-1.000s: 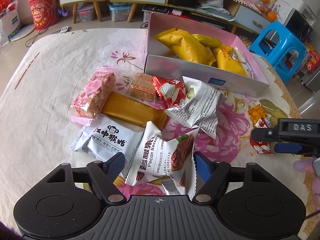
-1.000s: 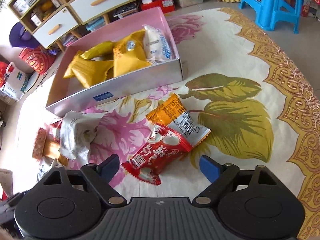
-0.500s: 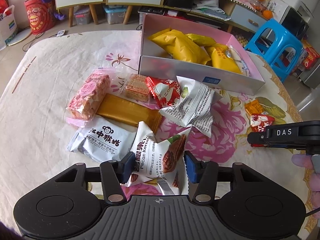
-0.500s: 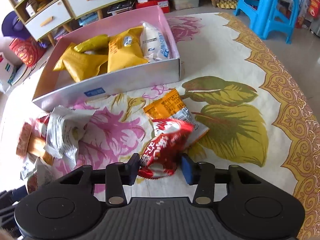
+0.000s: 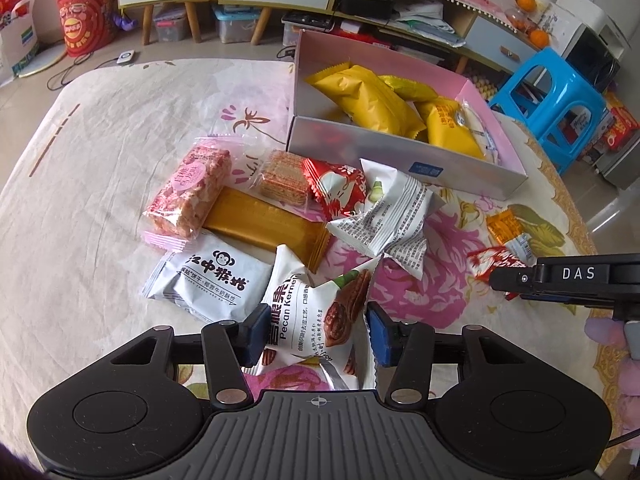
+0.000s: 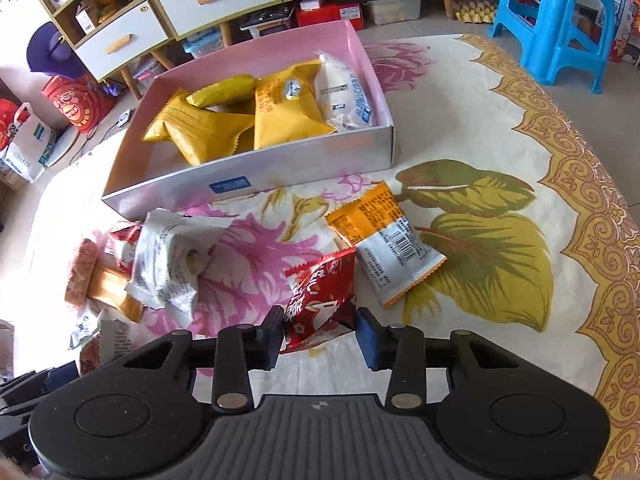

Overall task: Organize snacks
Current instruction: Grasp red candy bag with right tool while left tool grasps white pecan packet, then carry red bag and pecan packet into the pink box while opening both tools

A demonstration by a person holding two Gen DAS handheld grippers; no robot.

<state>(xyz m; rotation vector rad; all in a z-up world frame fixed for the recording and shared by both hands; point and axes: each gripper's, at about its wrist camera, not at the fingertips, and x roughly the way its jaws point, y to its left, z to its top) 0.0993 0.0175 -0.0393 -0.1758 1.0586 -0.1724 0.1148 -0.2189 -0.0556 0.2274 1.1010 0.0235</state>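
My left gripper is shut on a white pecan kernel packet, pinching it just above the floral cloth. My right gripper is shut on a red snack packet and holds it a little off the cloth; it also shows at the right of the left wrist view. The pink-lined box stands at the far side and holds several yellow packets and a white one.
Loose snacks lie in front of the box: a pink bar, a long orange bar, a monkey-logo packet, a wafer, a red packet, a crumpled white packet, an orange-and-white packet. A blue stool stands beyond the table.
Both grippers have closed from open onto their packets: the left on the pecan packet, the right on the red packet, which is now lifted and tilted up.
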